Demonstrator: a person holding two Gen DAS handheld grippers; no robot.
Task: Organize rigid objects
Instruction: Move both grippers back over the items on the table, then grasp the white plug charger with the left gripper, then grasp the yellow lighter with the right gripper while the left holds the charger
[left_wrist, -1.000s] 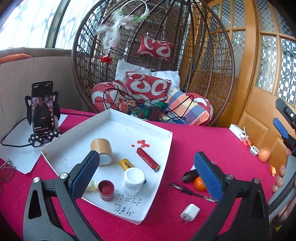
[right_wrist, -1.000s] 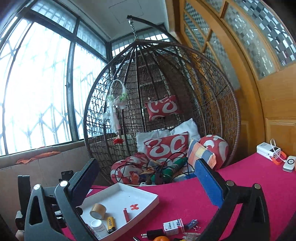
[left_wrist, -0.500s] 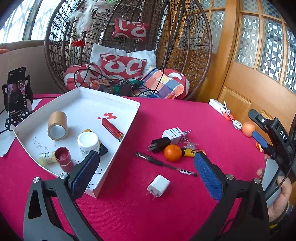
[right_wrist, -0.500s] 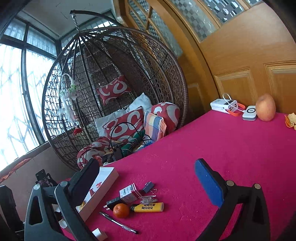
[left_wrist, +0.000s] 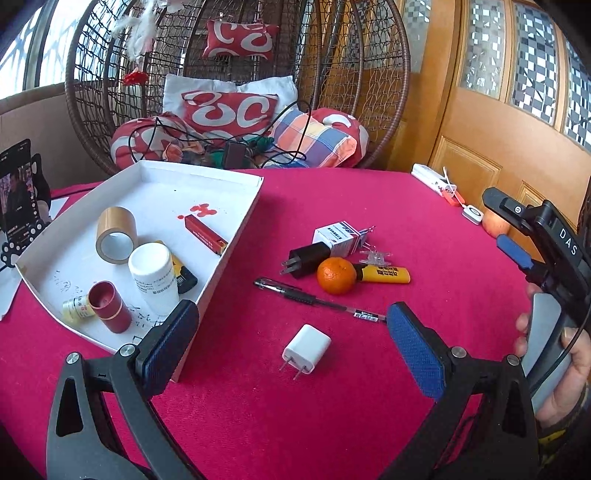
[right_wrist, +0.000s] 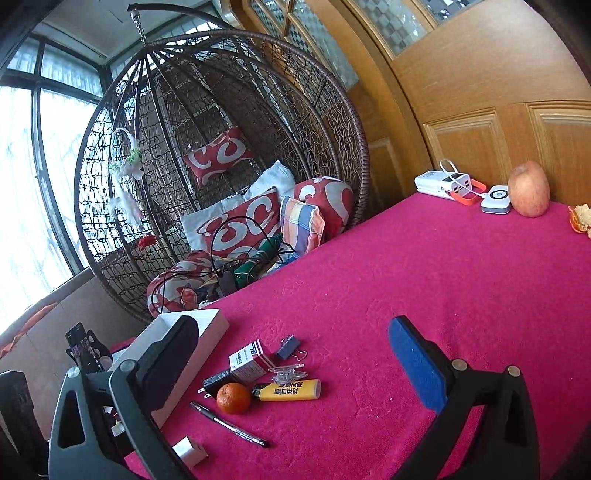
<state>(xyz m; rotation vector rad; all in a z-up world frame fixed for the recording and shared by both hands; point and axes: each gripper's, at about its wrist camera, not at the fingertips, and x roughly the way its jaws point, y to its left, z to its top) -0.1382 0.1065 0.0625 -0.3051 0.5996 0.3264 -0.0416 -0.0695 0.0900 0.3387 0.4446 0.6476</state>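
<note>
**Both grippers wide, nothing held**

Though partly cut off by the frame, left gripper (left_wrist: 288, 345) spread wide and empty over white charger (left_wrist: 306, 349) lying between its fingers. Right gripper (right_wrist: 291, 354) likewise agape, empty. Beyond: pen (left_wrist: 319, 300), orange (left_wrist: 336, 275), yellow lighter (left_wrist: 384, 274). White tray (left_wrist: 236, 229) left; bare red desk (right_wrist: 424, 266) right.
</note>
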